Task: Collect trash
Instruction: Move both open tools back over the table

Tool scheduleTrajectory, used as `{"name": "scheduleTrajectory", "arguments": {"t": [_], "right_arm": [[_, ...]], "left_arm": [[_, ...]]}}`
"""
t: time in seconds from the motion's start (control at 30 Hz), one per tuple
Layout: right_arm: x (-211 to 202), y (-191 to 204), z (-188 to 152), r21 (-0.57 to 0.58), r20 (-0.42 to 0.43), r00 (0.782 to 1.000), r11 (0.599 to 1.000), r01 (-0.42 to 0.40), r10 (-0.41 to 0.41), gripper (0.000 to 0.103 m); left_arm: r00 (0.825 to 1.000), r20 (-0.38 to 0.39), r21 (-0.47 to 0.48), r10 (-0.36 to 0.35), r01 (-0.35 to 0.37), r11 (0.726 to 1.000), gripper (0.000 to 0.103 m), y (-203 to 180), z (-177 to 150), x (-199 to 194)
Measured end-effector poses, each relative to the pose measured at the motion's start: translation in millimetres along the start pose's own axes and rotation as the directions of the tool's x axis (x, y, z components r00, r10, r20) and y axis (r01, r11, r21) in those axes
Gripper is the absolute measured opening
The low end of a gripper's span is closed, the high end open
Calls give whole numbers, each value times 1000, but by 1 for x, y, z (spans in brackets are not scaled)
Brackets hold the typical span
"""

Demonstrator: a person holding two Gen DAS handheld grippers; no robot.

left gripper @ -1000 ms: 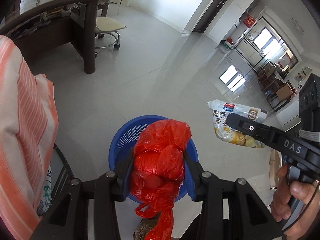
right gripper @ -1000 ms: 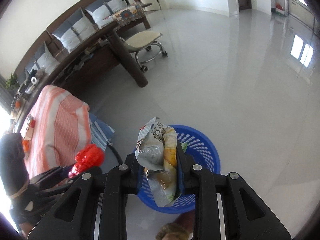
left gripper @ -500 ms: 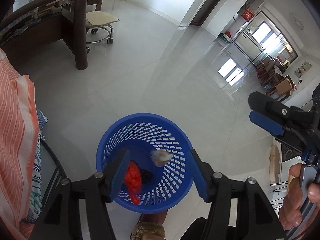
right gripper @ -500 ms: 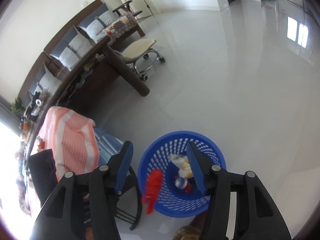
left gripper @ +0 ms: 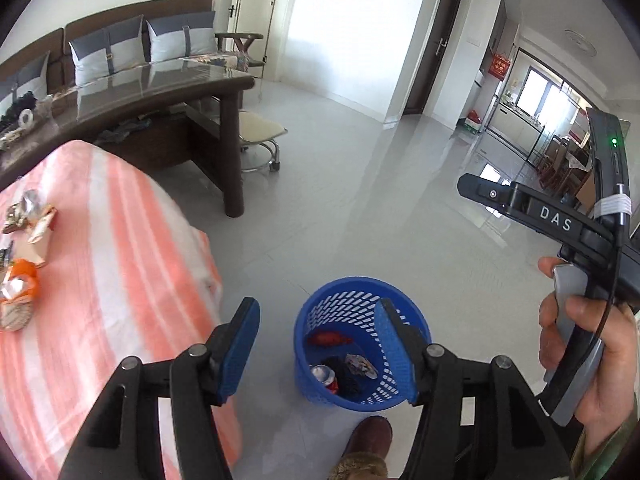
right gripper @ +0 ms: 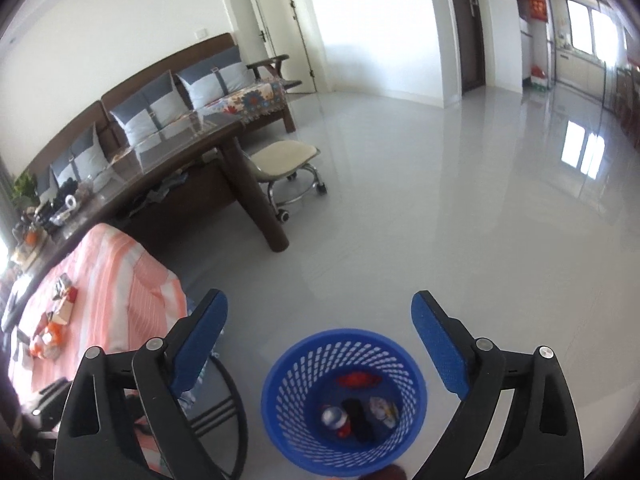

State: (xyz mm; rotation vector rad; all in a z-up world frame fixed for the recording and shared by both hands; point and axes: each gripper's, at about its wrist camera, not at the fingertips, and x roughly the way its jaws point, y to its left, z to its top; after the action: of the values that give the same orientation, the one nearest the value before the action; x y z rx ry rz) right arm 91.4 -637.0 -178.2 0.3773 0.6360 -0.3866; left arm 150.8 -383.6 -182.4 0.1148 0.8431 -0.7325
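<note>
A blue mesh basket (left gripper: 320, 312) stands on the floor and also shows in the right wrist view (right gripper: 288, 360). In it lie a red plastic bag (left gripper: 329, 338), a snack wrapper (left gripper: 360, 365) and a can (left gripper: 323, 374). My left gripper (left gripper: 316, 346) is open and empty above the basket. My right gripper (right gripper: 320, 340) is open and empty, higher above the basket; it also shows in the left wrist view (left gripper: 476, 190). More wrappers and scraps (left gripper: 24, 240) lie on the striped orange cloth of the table (left gripper: 120, 240) to the left.
A dark wooden desk (right gripper: 180, 148) with a wheeled stool (right gripper: 288, 160) stands behind the striped table. A sofa with cushions (right gripper: 168, 92) lines the back wall. My shoe (left gripper: 368, 436) is just in front of the basket. Glossy tiled floor (right gripper: 440, 220) stretches to the right.
Both grippers opened and dropped the red bag and the snack wrapper into the basket. Both then rose and tilted up, so the room and table come into view.
</note>
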Motion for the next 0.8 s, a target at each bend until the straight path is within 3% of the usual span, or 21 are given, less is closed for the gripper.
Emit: {"name": "scheduleTrajectory", "arguments": {"t": [0.17, 0.37, 0.43, 0.53, 0.7, 0.8], "right_arm": [[-16, 64, -8, -132, 72, 994, 989, -74, 84, 98], [-31, 164, -35, -333, 79, 960, 915, -229, 269, 102], [-31, 195, -47, -391, 37, 949, 879, -274, 313, 102], [-25, 232, -69, -428, -46, 932, 836, -344, 360, 102], [-11, 282, -116, -496, -229, 896, 746, -444, 380, 102], [-7, 307, -144, -554, -314, 880, 683, -475, 357, 102]], "left_arm": [[988, 53, -65, 147, -144, 987, 76, 47, -27, -57], [926, 92, -111, 365, -355, 928, 78, 110, -66, -112], [901, 58, -135, 430, -420, 898, 78, 130, -82, -122], [878, 30, -171, 477, -466, 868, 78, 161, -103, -138], [869, -67, -234, 490, -491, 839, 78, 205, -125, -147], [873, -103, -279, 477, -485, 829, 78, 225, -133, -148]]}}
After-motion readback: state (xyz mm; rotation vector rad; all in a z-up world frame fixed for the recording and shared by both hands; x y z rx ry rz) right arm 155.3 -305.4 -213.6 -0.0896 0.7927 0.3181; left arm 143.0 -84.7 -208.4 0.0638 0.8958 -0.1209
